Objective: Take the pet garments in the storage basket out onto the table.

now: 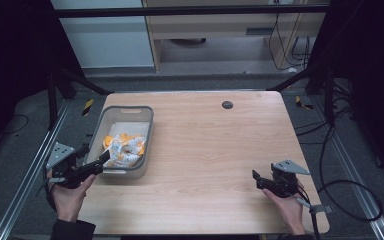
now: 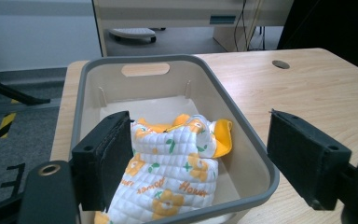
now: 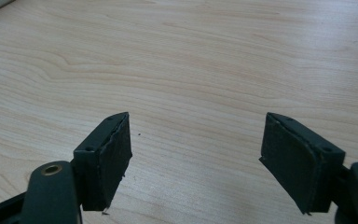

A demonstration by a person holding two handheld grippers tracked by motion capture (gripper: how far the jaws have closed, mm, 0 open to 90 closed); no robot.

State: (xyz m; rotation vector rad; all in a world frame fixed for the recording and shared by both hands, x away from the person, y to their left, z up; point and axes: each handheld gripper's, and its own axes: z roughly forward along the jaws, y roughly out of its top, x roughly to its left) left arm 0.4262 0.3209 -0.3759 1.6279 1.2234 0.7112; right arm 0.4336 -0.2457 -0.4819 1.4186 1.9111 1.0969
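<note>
- Cloth point(image 1: 123, 149), white quilted with orange flowers and an orange lining, is lying bunched inside the grey bin point(image 1: 147, 131) at the left of the high view; its long axis is running from the bin's lower right toward the upper left, with the orange-edged end pointing toward the far wall.
- Bin is sitting on the wooden table point(image 1: 215, 150), its long side running up and down the frame, its cut-out handle point(image 2: 145, 69) at the far end.
- Left gripper point(image 1: 100, 160) is hovering at the bin's near rim with jaws spread wide; in the left gripper view point(image 2: 196, 154) one jaw is inside the bin just beside the cloth point(image 2: 172, 172), the other outside the rim point(image 2: 242, 126).
- Right gripper point(image 1: 258, 179) is sitting low at the lower right of the high view, jaws apart and holding nothing, over bare tabletop point(image 3: 191, 60).
- Small dark hole point(image 1: 227, 104) is showing near the table's far edge.
</note>
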